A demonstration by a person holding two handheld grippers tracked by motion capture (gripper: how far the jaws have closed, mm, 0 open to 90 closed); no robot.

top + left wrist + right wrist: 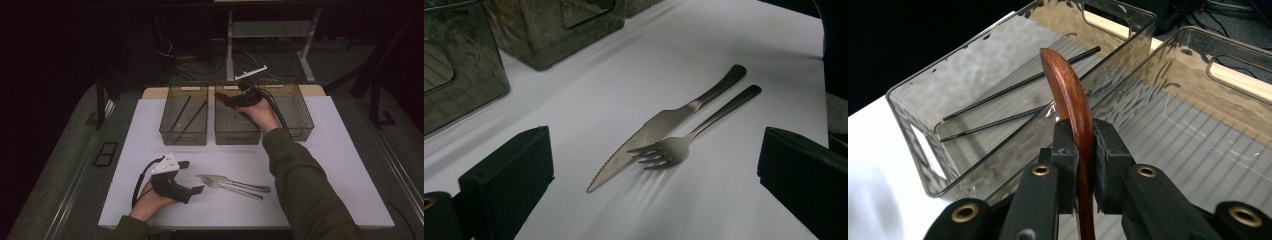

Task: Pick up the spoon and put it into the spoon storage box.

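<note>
Right gripper view, wooden utensil [1071, 95] clamped between gripper [1083, 150] jaws

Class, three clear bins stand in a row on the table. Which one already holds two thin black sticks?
The left bin holds the two black sticks. Neither the middle bin nor the right bin shows any sticks.

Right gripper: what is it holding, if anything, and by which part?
The right gripper is shut on a curved reddish wooden utensil, edge-on between its jaws, partway along it, over the middle bin. Which kind of utensil it is cannot be told.
</note>
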